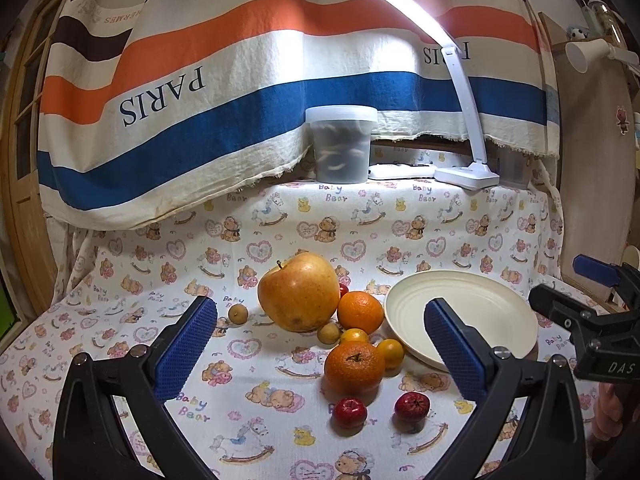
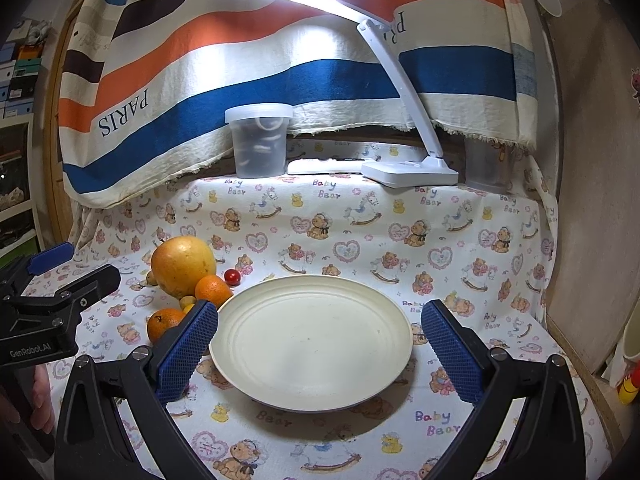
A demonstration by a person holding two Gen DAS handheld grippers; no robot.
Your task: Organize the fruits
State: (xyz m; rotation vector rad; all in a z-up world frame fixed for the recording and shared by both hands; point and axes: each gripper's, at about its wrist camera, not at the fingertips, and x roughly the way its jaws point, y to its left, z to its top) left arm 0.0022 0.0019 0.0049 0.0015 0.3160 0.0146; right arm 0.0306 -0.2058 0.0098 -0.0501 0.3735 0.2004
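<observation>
A large yellow-red apple [image 1: 298, 292] lies on the bear-print cloth, with an orange [image 1: 360, 312] at its right and a second orange [image 1: 354, 367] nearer me. Two small red fruits [image 1: 350, 413] sit in front, small yellow fruits [image 1: 390, 353] and brown round ones [image 1: 238, 313] around them. A cream plate [image 1: 480, 300] [image 2: 312, 340] stands to the right with nothing on it. My left gripper [image 1: 320, 356] is open, hovering short of the fruit pile. My right gripper [image 2: 318, 356] is open too, its fingers either side of the plate, above it. The apple [image 2: 183, 266] and oranges [image 2: 213, 290] show left of the plate.
A lidded plastic tub [image 1: 342, 144] and a white desk lamp [image 1: 466, 172] stand at the back under a striped hanging cloth [image 1: 200, 100]. A second clear cup [image 2: 486, 168] sits behind the lamp base. A wooden board [image 2: 580, 240] borders the right side.
</observation>
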